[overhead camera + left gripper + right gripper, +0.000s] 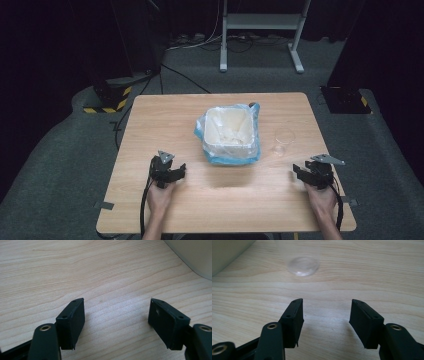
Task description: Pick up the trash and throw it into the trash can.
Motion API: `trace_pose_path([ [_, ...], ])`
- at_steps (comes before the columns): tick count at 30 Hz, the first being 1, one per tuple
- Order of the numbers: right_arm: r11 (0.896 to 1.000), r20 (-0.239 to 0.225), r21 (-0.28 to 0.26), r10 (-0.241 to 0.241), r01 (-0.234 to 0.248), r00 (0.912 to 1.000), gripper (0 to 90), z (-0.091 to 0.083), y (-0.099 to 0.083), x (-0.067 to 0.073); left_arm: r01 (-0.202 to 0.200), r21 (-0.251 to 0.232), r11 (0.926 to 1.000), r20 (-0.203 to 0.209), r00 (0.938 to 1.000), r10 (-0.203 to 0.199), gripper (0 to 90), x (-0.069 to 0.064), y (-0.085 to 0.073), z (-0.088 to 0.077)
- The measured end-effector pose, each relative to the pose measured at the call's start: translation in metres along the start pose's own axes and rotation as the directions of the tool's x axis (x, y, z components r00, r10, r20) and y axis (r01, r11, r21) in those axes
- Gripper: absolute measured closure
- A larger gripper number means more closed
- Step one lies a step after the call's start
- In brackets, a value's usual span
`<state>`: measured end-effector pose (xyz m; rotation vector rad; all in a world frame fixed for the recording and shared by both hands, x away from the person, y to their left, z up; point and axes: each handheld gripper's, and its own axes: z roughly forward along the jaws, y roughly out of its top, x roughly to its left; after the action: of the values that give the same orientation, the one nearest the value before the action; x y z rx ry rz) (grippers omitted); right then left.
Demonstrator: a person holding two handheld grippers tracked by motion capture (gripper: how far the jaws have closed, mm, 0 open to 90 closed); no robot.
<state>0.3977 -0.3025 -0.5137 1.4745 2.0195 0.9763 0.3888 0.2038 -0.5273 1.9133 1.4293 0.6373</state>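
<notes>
A white square bin (229, 131) lined with a blue plastic bag stands at the middle of the wooden table (165, 115). A clear plastic cup (283, 139) stands upright to its right, and its round base (303, 265) lies ahead of my right gripper. My left gripper (172, 172) rests low over the table, left of the bin, its jaws wide apart over bare wood (116, 315). My right gripper (306, 172) sits near the table's right front, below the cup, open with nothing between its jaws (326, 317). A corner of the bin (195, 255) appears at the upper right of the left gripper view.
Bare wood lies between the two grippers along the front of the table. Beyond the far edge are a white stand's legs (260, 30), cables on the grey carpet and dark equipment with yellow-black hazard tape (107, 102).
</notes>
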Motion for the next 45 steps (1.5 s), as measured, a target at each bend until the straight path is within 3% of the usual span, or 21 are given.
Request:
trace_pose_path([
  [9, 1.0, -0.054, -0.008, -0.019, 0.019, 0.9984, 48.4, -0.005, 0.012, 0.006, 0.0, 0.0, 1.0, 0.0, 1.0, 0.0, 29.4, 0.0, 0.0, 0.0],
  [18, 0.998, -0.044, -0.058, -0.02, 0.018, 0.9988, 49.5, -0.013, 0.025, 0.008, 0.0, 0.0, 1.0, 0.0, 1.0, 0.0, 29.4, 0.0, 0.0, 0.0],
  [27, 0.999, -0.056, -0.04, -0.027, 0.025, 0.9981, 44.7, -0.017, 0.041, 0.011, 0.0, 0.0, 1.0, 0.0, 1.0, 0.0, 29.4, 0.0, 0.0, 0.0],
  [39, 0.996, -0.058, -0.077, -0.037, 0.033, 0.9976, 42.9, -0.026, 0.064, 0.012, 0.0, 0.0, 1.0, 0.0, 1.0, 0.0, 29.4, 0.0, 0.0, 0.0],
  [45, 0.996, -0.045, -0.082, -0.036, 0.032, 0.9983, 48.1, -0.023, 0.079, 0.009, 0.0, 0.0, 1.0, 0.0, 1.0, 0.0, 29.4, 0.0, 0.0, 0.0],
])
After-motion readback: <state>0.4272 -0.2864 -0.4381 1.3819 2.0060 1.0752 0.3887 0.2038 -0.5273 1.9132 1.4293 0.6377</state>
